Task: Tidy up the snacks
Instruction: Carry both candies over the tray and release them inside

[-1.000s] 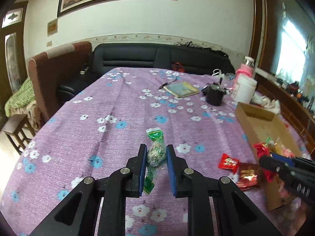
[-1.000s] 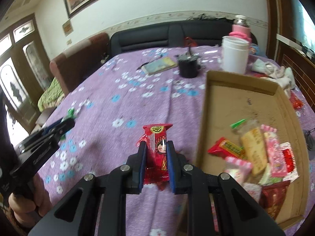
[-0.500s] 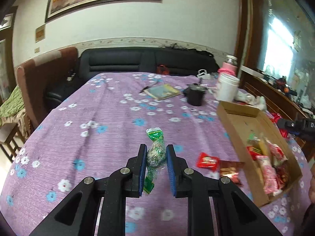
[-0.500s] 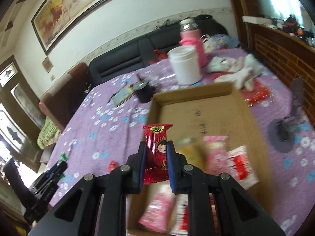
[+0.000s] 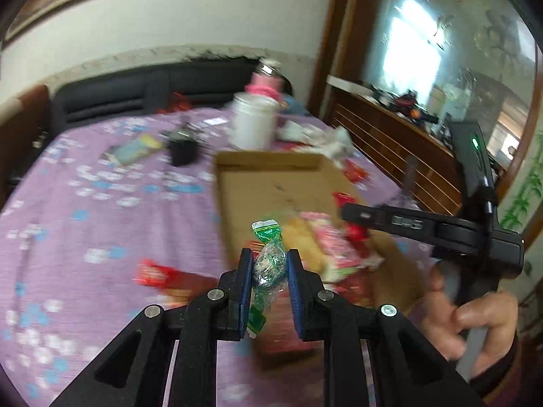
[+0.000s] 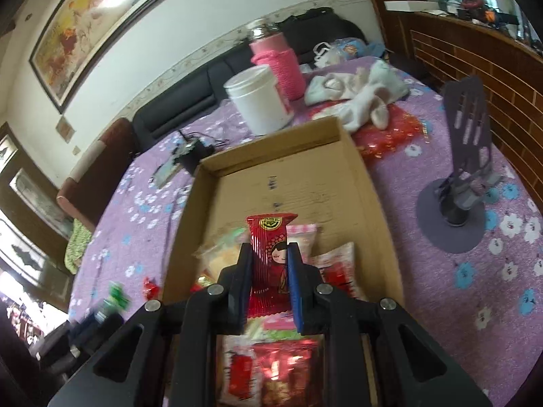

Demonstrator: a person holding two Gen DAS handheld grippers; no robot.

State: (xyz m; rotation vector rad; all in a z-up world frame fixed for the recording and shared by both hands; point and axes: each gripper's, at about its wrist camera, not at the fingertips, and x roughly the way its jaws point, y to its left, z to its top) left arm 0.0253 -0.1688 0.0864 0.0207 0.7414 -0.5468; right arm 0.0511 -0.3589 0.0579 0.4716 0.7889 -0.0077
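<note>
My left gripper (image 5: pixel 269 268) is shut on a green-wrapped candy (image 5: pixel 269 261) and holds it above the near left edge of the cardboard box (image 5: pixel 271 166). My right gripper (image 6: pixel 269 264) is shut on a red snack packet with a cartoon girl (image 6: pixel 270 257), held over the box (image 6: pixel 359 183), above several snack packets (image 6: pixel 334 266) lying in it. The right gripper also shows in the left wrist view (image 5: pixel 353 215), over the box's right side. A red snack packet (image 5: pixel 154 273) lies on the purple cloth left of the box.
A white jar (image 6: pixel 259 100), a pink-sleeved bottle (image 6: pixel 280 62), white cloths (image 6: pixel 359 96) and a red foil bag (image 6: pixel 390 135) stand beyond the box. A black cup (image 5: pixel 183 147) and booklet (image 5: pixel 134 149) lie behind. A grey stand (image 6: pixel 461 200) is on the right.
Both grippers have moved right to the box, each keeping its snack. The right gripper now hangs lower over the packets inside; the left one has swung from the open cloth to the box edge.
</note>
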